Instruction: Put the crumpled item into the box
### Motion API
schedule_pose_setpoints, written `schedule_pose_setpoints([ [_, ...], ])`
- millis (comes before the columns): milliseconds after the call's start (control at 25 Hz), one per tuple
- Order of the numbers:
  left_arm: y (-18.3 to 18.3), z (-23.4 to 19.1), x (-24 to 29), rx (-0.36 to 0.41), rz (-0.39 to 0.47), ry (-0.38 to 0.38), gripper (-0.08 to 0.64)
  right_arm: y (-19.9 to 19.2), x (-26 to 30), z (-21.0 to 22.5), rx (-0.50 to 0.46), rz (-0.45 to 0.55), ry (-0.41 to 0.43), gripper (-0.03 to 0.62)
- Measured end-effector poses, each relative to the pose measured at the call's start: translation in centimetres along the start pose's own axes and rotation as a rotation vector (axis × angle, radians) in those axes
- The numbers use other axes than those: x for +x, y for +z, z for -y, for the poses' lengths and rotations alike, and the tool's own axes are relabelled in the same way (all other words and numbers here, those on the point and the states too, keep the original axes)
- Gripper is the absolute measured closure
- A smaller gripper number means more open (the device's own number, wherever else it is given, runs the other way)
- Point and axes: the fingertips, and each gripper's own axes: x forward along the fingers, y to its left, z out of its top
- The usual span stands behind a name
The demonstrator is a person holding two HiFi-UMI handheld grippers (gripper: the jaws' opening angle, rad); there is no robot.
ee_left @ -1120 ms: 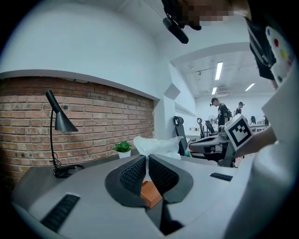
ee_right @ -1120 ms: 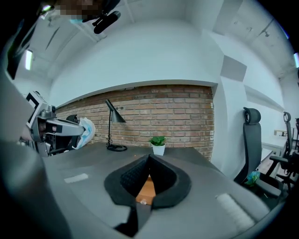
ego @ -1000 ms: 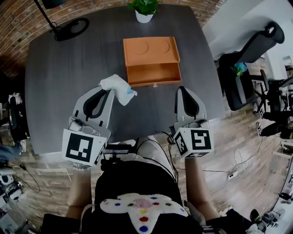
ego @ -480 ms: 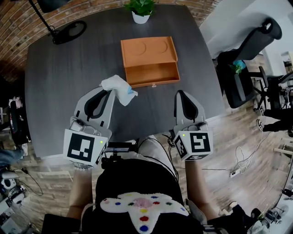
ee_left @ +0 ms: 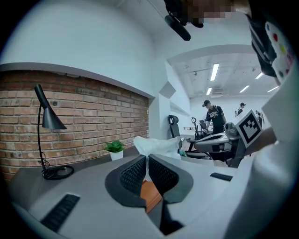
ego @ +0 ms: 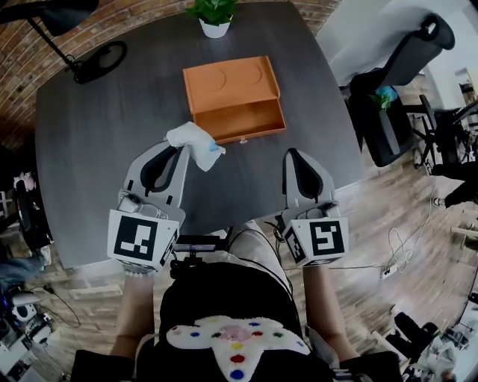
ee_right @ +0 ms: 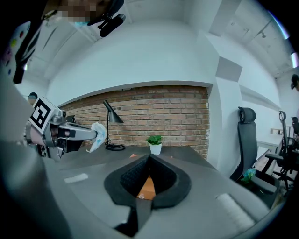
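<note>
Noted: dark grey worktop [ego: 97, 142]; orange box [ego: 224, 82]; white crumpled item [ego: 190, 139] with blue patch; far green plant [ego: 211, 9], white pot [ego: 215, 30]; grey left tool [ego: 179, 149] and right tool [ego: 293, 154], black-and-white square markers.

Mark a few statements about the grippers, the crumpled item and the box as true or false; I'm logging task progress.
1. The left gripper is shut on the crumpled item. True.
2. The crumpled item lies inside the box. False: it is held in the left gripper, outside the box.
3. The right gripper holds something. False: its fingers are together, with nothing between them.
4. A potted plant stands beyond the box. True.
</note>
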Motion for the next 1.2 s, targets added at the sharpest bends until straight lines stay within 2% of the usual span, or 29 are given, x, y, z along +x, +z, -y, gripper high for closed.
schedule_pose_setpoints([
  [320, -0.6, 0.2, 4.9, 0.003, -0.009, 0.003, 0.538, -0.4, -0.2, 2.4, 0.024, -0.013, -0.025, 0.583],
  [560, -2.3, 0.2, 8.7, 0.024, -0.050, 0.014, 0.538, -1.3, 0.0, 3.5, 0.009, -0.030, -0.026, 0.583],
  [840, -5.8, 0.2, 13.0, 0.085, -0.150, 0.049, 0.538, -2.1, 0.7, 5.0, 0.013, -0.045, -0.035, 0.583],
  [1200, -11.0, 1.3, 17.0, 0.205, -0.299, 0.023, 0.538, -3.6, 1.6, 6.6, 0.034, -0.082, -0.047, 0.583],
])
